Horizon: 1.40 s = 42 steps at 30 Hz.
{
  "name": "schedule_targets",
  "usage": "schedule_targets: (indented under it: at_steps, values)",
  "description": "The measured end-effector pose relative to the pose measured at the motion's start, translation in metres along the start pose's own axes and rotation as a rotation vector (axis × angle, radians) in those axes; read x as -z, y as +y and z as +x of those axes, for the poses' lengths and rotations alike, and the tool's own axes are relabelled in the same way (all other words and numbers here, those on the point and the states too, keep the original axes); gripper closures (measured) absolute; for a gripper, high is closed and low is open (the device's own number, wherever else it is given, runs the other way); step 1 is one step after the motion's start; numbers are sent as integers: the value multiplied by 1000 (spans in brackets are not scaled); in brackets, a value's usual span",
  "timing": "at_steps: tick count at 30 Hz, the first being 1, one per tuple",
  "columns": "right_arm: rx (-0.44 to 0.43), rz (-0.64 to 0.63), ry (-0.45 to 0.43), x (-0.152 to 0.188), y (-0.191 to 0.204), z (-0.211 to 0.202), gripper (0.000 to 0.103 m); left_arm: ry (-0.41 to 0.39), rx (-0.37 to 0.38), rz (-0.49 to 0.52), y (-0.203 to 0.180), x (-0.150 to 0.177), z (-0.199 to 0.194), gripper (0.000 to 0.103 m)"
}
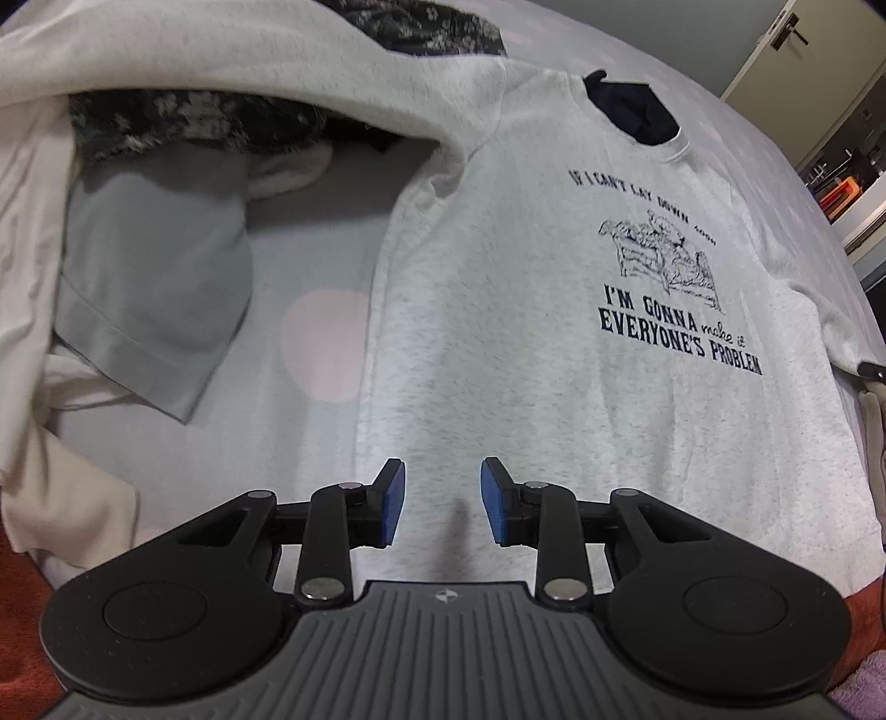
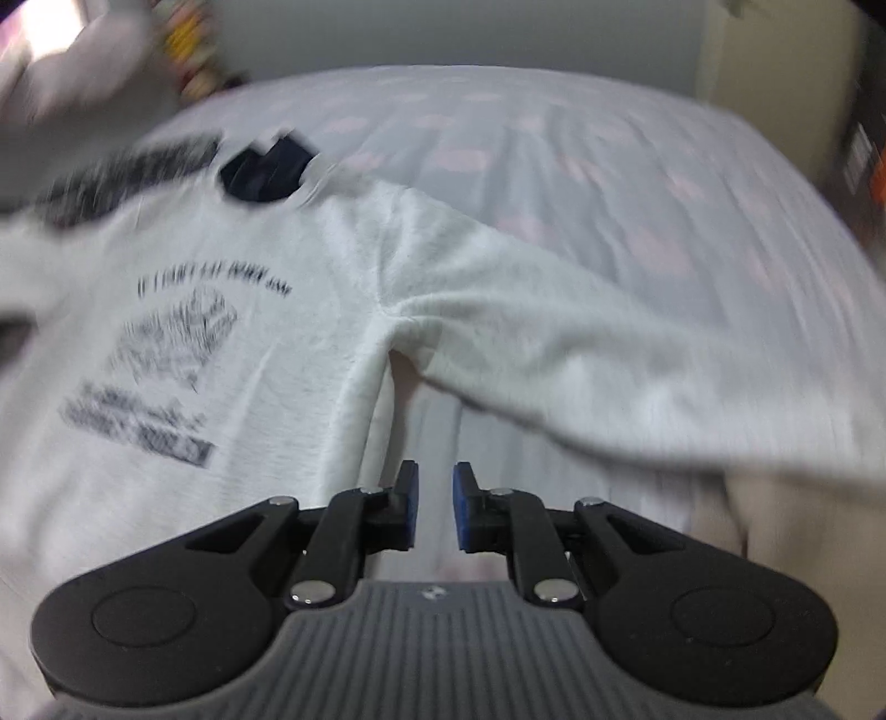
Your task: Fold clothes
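Note:
A light grey sweatshirt (image 1: 498,332) with dark printed lettering lies face up and flat on the bed. Its neck opening (image 1: 637,111) is dark and points away from me. My left gripper (image 1: 443,501) hovers over the lower part of the sweatshirt, open, with nothing between its blue pads (image 1: 393,498). In the blurred right wrist view the sweatshirt (image 2: 166,277) fills the left side and its sleeve (image 2: 609,354) stretches out to the right. My right gripper (image 2: 436,507) is over the sheet just beside the garment's side edge, below the armpit. Its jaws stand slightly apart and hold nothing.
The bed sheet (image 1: 321,343) is pale with pink dots. A pile of other clothes lies at the left: a grey-green garment (image 1: 149,288), a camouflage one (image 1: 183,122) and cream cloth (image 1: 27,249). A door (image 1: 786,50) stands at the far right.

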State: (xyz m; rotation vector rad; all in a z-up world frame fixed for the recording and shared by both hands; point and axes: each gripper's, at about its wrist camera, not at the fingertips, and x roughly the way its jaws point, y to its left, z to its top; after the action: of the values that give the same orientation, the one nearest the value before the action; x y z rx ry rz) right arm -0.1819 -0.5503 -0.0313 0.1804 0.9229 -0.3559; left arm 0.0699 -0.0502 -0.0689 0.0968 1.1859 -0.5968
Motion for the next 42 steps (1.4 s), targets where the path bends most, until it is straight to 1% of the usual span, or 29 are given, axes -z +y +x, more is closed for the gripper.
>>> schedule_targets:
  at_steps: [5, 6, 8, 9, 10, 12, 14, 15, 17, 19, 20, 21, 22, 26, 27, 30, 32, 34, 38, 40, 42]
  values:
    - [-8, -188, 21, -18, 7, 37, 87, 29, -18, -5, -6, -6, 9, 75]
    - [-9, -224, 22, -22, 8, 43, 85, 33, -21, -6, -7, -7, 11, 74]
    - [-12, -296, 23, -28, 10, 54, 78, 43, -28, -12, -10, -9, 14, 73]
    - [-12, -336, 24, -32, 12, 60, 71, 48, -31, -15, -11, -10, 15, 73]
    - [-9, -381, 26, -35, 14, 66, 66, 52, -34, -17, -13, -11, 17, 72]
    - [7, -473, 34, -39, 17, 80, 65, 55, -49, -7, -18, -12, 20, 71]
    - [21, -543, 44, -42, 17, 94, 65, 63, -66, 7, -23, -13, 25, 64]
    - [24, -561, 45, -43, 15, 101, 65, 69, -71, 14, -26, -13, 28, 64]
    - [2, -565, 50, -44, 11, 113, 65, 84, -69, 25, -32, -14, 33, 64]
    - [-24, -569, 53, -40, 10, 119, 71, 94, -61, 32, -37, -15, 38, 64]
    - [-35, -576, 51, -37, 10, 121, 77, 97, -55, 35, -39, -17, 40, 64]
    - [-32, -594, 43, -33, 11, 118, 91, 100, -53, 38, -42, -18, 41, 64]
    - [-24, -616, 32, -28, 14, 115, 94, 102, -51, 43, -44, -19, 42, 64]
    - [1, -682, 1, -6, 23, 99, 96, 104, -42, 53, -50, -21, 47, 64]
    - [2, -683, 6, -1, 23, 96, 100, 104, -39, 52, -51, -22, 48, 64]
    - [22, -689, 30, 13, 23, 89, 103, 100, -24, 58, -57, -21, 49, 64]
    - [26, -668, 57, 25, 17, 86, 103, 95, -17, 61, -59, -19, 47, 64]
    - [42, -619, 56, 32, 8, 75, 103, 90, -13, 62, -60, -18, 45, 64]
    - [81, -423, 21, 30, -26, 37, 101, 75, -15, 57, -59, -17, 41, 64]
    - [110, -306, 4, 27, -49, 14, 100, 68, -12, 54, -59, -16, 39, 64]
    - [140, -160, -20, 22, -79, -10, 100, 63, -4, 59, -61, -15, 37, 64]
